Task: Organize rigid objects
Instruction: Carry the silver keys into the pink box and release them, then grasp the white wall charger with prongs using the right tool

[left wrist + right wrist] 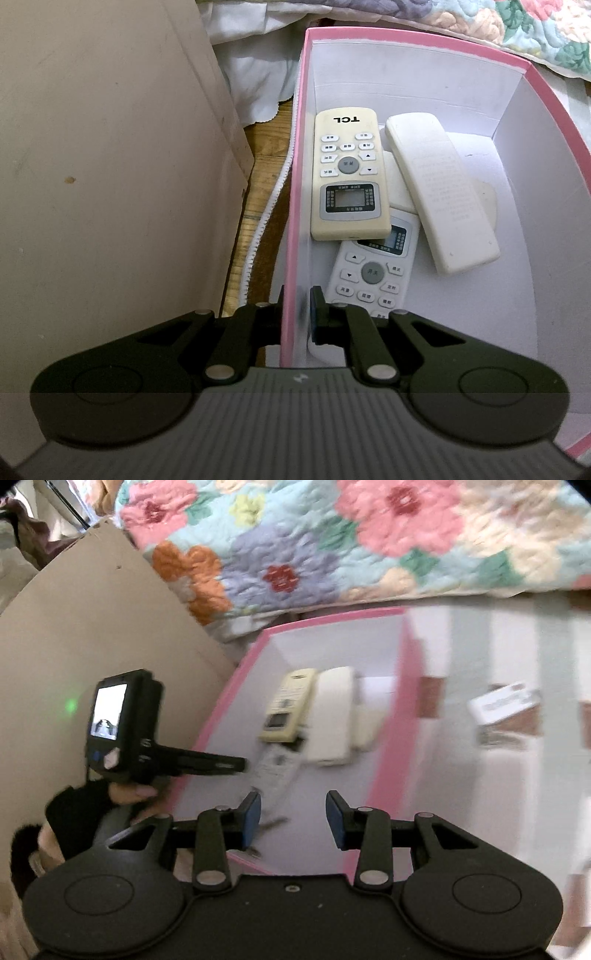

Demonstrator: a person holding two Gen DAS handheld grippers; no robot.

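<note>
A pink box (pixel 295 184) with a white inside holds several remotes. A cream TCL remote (pixel 349 177) lies face up over a white button remote (pixel 373 273). Beside them a plain white remote (pixel 439 192) lies face down. My left gripper (pixel 298 306) is shut on the box's left wall, one finger inside and one outside. In the right wrist view my right gripper (pixel 293 812) hangs open over the near end of the box (pixel 391 738), with nothing between its pads. The cream remote (pixel 288 705) and the face-down remote (pixel 332 716) lie beyond it.
A beige cardboard panel (pixel 110 147) stands left of the box. A white ribbed cord (pixel 266 214) runs along the wooden floor between them. A floral quilt (pixel 332 546) lies behind. A small white packet (pixel 502 705) rests on striped cloth to the right. A gloved hand (pixel 125 794) holds the left gripper.
</note>
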